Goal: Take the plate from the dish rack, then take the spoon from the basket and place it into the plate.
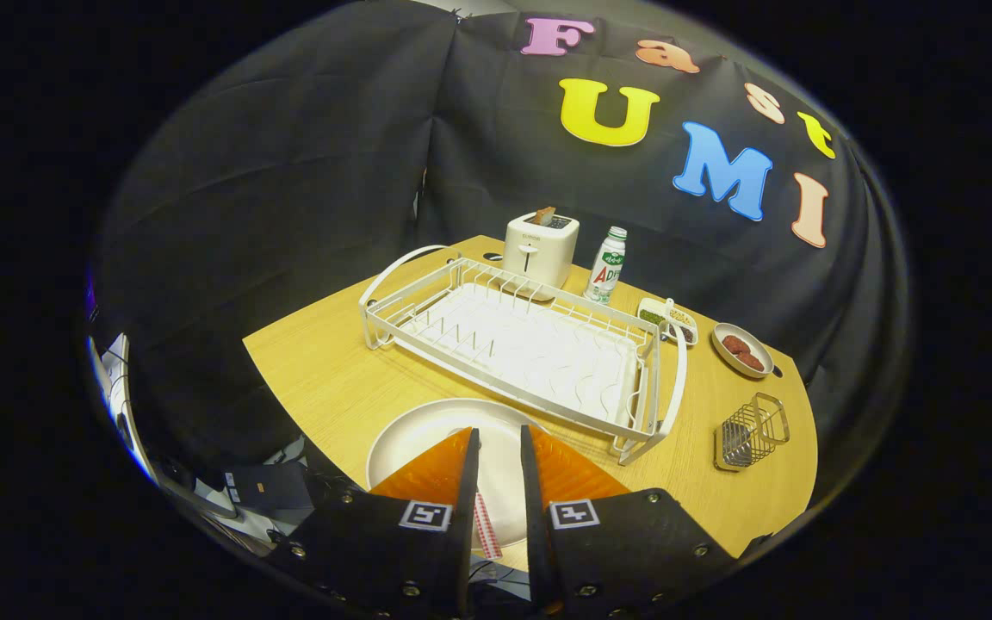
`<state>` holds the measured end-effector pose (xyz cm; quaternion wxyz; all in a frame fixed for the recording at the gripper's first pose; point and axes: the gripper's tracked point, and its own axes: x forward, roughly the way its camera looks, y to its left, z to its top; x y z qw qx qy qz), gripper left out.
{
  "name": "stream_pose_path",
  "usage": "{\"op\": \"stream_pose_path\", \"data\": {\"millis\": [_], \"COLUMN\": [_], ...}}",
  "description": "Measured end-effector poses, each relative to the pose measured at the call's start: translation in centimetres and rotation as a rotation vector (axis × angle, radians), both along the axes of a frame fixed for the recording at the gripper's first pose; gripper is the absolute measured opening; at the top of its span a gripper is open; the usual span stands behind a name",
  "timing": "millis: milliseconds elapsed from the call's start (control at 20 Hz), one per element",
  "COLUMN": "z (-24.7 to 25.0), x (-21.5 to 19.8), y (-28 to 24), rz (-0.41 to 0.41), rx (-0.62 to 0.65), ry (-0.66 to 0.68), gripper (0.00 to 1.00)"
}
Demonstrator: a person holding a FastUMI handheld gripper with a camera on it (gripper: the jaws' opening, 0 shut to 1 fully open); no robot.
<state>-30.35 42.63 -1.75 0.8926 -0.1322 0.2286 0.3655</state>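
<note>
The hand-held gripper [499,448] hangs above the near edge of the light wooden tabletop [332,379]. Its two fingers stand a little apart, with a narrow gap between them, and nothing is pressed between the tips. Directly under the fingers lies the round white plate [414,443], flat on the tabletop and just in front of the white wire dish rack [522,344]. In the gap between the fingers, lower down, a thin object with red and white stripes [487,530] shows over the plate; I cannot tell if it is the spoon or if the fingers touch it.

The dish rack is long, with curved handles at both ends, and its rows of pins hold nothing. Behind the rack stands a small white toaster [541,250] with a slice of bread in its slot, and just beside the toaster stands a white plastic bottle with a green cap [607,265]. To the right of the rack are a small rectangular white tray with food [668,320] and a small round dish with red-brown pieces [742,350]. Near the rack's front right corner lies a small metal wire basket [750,430], tipped on its side.
</note>
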Motion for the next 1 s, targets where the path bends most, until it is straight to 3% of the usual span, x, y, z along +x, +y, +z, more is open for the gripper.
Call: {"op": "stream_pose_path", "data": {"millis": [200, 700, 1000], "z": [4.5, 21.7, 27.3], "x": [2.3, 10.6, 12.7], "y": [-1.2, -6.5, -10.2], "rz": [-0.068, -0.313, -0.404], "rx": [0.05, 0.312, 0.421], "ry": [-0.079, -0.328, -0.417], "gripper": [0.27, 0.27, 0.27]}}
